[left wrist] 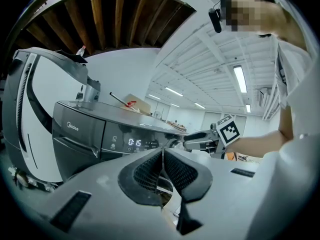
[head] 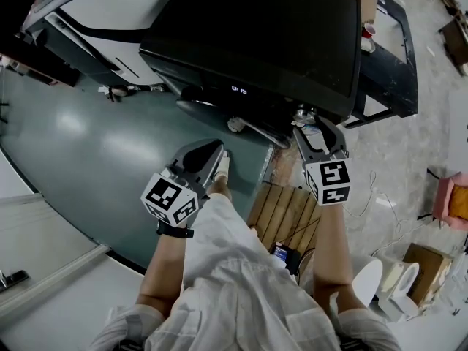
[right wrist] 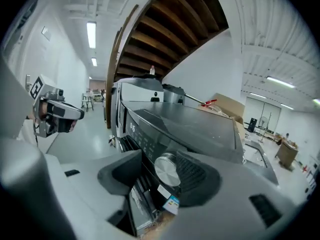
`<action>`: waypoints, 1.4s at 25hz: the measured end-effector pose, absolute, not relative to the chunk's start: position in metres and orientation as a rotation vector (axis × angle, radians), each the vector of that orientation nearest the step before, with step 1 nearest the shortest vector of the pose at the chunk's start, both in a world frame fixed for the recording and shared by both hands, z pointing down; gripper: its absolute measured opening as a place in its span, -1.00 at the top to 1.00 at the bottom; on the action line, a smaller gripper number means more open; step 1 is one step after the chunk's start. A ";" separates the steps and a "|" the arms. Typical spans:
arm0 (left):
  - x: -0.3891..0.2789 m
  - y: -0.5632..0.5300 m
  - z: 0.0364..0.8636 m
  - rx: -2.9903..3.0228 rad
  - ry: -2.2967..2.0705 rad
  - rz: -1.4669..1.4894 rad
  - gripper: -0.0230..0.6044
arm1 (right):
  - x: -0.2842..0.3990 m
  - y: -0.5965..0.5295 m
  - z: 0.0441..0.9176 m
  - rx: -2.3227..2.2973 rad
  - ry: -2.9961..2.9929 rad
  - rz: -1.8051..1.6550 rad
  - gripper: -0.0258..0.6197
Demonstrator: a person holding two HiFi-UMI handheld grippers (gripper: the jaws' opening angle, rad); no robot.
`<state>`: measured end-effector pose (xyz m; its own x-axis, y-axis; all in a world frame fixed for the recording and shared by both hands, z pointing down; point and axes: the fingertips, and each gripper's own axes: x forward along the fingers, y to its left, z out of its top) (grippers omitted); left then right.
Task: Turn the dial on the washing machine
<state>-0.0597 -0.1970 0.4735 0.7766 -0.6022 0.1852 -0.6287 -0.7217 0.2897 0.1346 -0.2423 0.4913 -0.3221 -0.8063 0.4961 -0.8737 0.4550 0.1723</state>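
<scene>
The right gripper point(head: 313, 127) is gaping wide around the stiff, likely slick centre-frame dial point(right wrist: 167, 169), best pinched at its rim, while the left gripper point(left wrist: 161, 156) is sitting closed, empty.

Dark grey washing machine point(head: 278, 35) with silver dial point(right wrist: 167, 168) and white digits point(left wrist: 134, 142). Pale grey left gripper point(left wrist: 161, 159) and right gripper point(head: 307, 125), black ribbed pads point(left wrist: 147, 173), black-and-white square-patterned cubes point(head: 327, 181). Teal floor point(head: 88, 145).

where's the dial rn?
Right gripper view, low centre: the dial sits on the front panel of the washing machine, between the open jaws of the right tool, nearer the right-hand jaw.
</scene>
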 end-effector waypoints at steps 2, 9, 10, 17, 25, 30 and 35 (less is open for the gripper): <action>-0.059 -0.197 0.473 2.634 -0.940 0.110 0.87 | 0.140 -0.246 0.499 1.391 -2.153 0.191 0.25; -0.064 -0.198 0.476 2.629 -0.945 0.117 0.87 | 0.145 -0.247 0.512 1.433 -2.103 0.220 0.24; -0.064 -0.198 0.476 2.629 -0.943 0.117 0.87 | 0.147 -0.246 0.514 1.436 -2.093 0.237 0.23; -0.064 -0.196 0.477 2.632 -0.928 0.120 0.87 | 0.151 -0.241 0.523 1.455 -2.072 0.299 0.16; -0.063 -0.195 0.479 2.630 -0.924 0.119 0.87 | 0.154 -0.237 0.541 1.432 -2.059 0.404 0.06; -0.061 -0.195 0.481 2.629 -0.924 0.123 0.87 | 0.153 -0.234 0.555 1.374 -2.043 0.437 0.04; -0.058 -0.195 0.479 2.629 -0.921 0.127 0.87 | 0.145 -0.232 0.566 1.319 -2.049 0.471 0.02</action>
<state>-0.0584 -0.1952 0.4795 0.7846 -0.5879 0.1970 -0.6192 -0.7270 0.2967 0.1448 -0.2316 0.5662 -0.2846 -0.6689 0.6867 -0.9016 0.4301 0.0453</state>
